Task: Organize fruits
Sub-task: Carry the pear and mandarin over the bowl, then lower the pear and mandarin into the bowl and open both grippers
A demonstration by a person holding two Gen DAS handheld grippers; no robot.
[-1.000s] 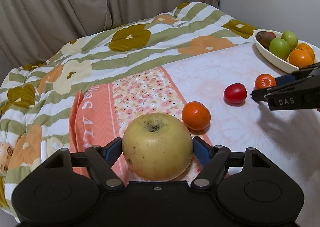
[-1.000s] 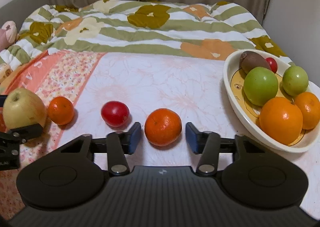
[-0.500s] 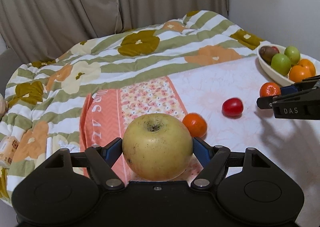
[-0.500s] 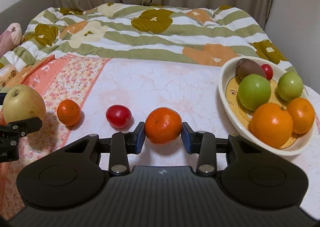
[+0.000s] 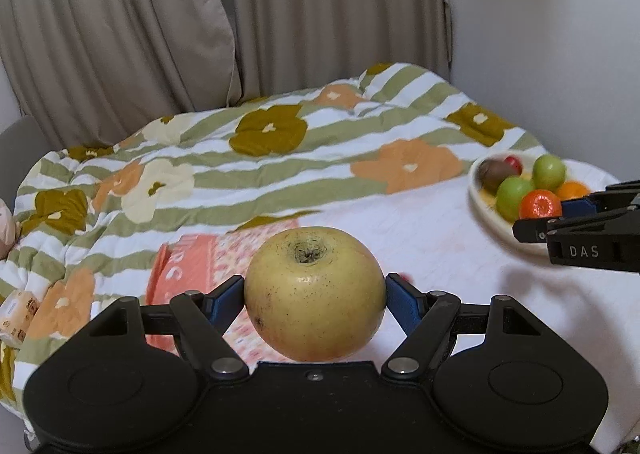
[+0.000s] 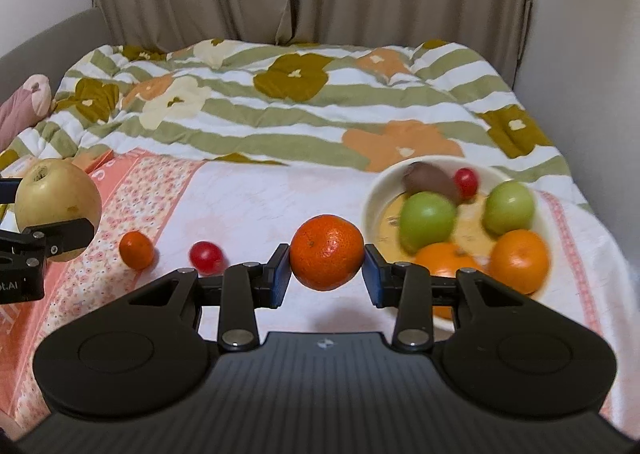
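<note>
The yellow apple (image 5: pixel 315 293), heavy, firm and smooth, is clamped across its widest girth by the left gripper (image 5: pixel 316 296) above the bedspread. The tangerine (image 6: pixel 327 252), lighter and softer-skinned, is pinched at its sides by the right gripper (image 6: pixel 326 266) beside the bowl (image 6: pixel 374 194).

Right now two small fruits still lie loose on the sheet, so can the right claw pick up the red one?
Probably not yet: the right claw is shut on a mandarin, so it has no room for the red fruit.

Bed (image 6: pixel 248 194), quilt (image 6: pixel 280 102), bowl (image 6: pixel 376 194), tangerine (image 6: pixel 137 249), tomato (image 6: pixel 206 257)
</note>
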